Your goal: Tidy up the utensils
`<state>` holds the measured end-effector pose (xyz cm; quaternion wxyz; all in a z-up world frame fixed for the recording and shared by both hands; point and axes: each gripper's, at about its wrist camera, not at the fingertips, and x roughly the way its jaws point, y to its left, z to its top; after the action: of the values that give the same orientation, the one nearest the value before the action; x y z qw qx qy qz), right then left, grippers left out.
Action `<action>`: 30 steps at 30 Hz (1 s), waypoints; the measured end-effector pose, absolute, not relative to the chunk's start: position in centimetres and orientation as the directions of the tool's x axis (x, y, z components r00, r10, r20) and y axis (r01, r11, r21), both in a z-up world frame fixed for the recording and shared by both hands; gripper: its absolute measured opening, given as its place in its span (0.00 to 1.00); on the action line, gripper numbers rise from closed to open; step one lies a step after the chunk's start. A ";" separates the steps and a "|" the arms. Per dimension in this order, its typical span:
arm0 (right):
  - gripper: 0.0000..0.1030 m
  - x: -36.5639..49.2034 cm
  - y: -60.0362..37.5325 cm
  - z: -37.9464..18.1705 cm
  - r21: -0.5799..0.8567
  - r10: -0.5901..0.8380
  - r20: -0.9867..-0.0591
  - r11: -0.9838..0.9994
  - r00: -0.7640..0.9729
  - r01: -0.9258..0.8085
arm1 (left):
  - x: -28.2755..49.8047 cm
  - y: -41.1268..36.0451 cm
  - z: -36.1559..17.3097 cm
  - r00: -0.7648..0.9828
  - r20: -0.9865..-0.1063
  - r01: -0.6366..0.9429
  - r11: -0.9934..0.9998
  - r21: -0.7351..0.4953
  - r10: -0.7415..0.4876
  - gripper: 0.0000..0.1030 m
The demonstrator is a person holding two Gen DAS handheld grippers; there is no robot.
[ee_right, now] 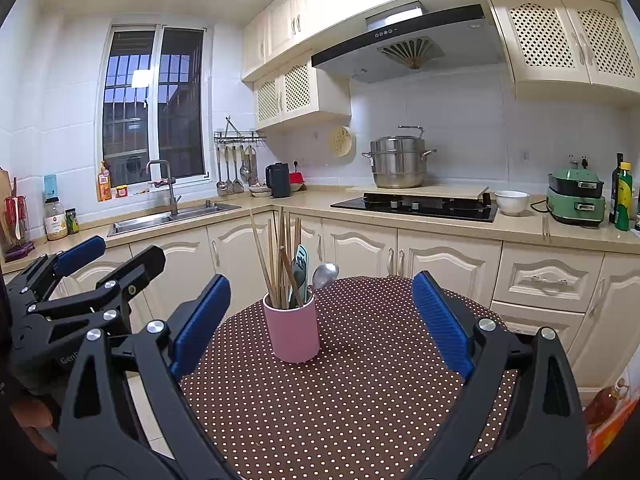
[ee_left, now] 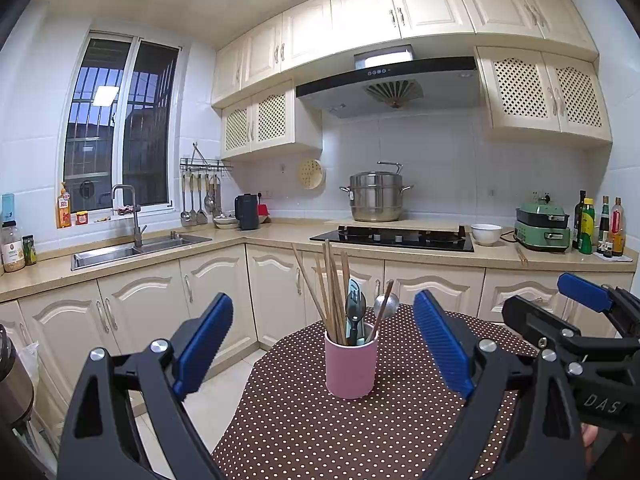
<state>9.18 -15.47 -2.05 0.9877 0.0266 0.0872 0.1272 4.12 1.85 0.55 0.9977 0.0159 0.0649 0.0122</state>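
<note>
Pink cup (ee_left: 351,364) of chopsticks (ee_left: 332,288) stands alone on dotted tablecloth (ee_left: 320,432).

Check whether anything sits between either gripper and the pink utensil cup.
Nothing visible does. Only bare polka-dot tablecloth lies between the open left gripper, the open right gripper and the pink cup.

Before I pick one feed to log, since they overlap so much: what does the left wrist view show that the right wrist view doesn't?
Only the left wrist view: the right gripper at its edge and the whole bottle row. Only the right wrist view: the left gripper and a red-handled utensil rack by the wall. Both: the pink cup holding chopsticks and a metal spoon on the dotted tablecloth.
</note>
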 end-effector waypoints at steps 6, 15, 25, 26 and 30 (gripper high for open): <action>0.88 9.2 -15.5 -2.1 0.077 0.256 -0.167 0.966 0.952 -0.247 | 4.1 1.9 0.5 0.991 -0.130 -0.024 0.999 0.036 0.028 0.87; 0.88 9.4 -15.5 -2.2 0.078 0.256 -0.170 0.966 0.952 -0.246 | 4.3 2.1 0.5 0.991 -0.133 -0.023 0.999 0.036 0.028 0.87; 0.88 9.4 -15.6 -2.1 0.078 0.256 -0.171 0.966 0.951 -0.246 | 4.7 2.3 0.3 0.990 -0.138 -0.022 0.999 0.035 0.026 0.87; 0.88 9.4 -15.6 -2.2 0.078 0.256 -0.172 0.966 0.951 -0.246 | 4.7 2.4 0.3 0.990 -0.140 -0.022 0.999 0.034 0.026 0.87; 0.88 9.6 -15.5 -2.4 0.085 0.259 -0.180 0.965 0.949 -0.247 | 5.1 2.5 -0.2 0.988 -0.151 -0.022 0.999 0.034 0.026 0.87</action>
<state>9.63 -15.53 -2.43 0.9867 0.0305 0.0953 0.1282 5.14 2.46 -0.21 0.9969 0.0160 0.0761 0.0121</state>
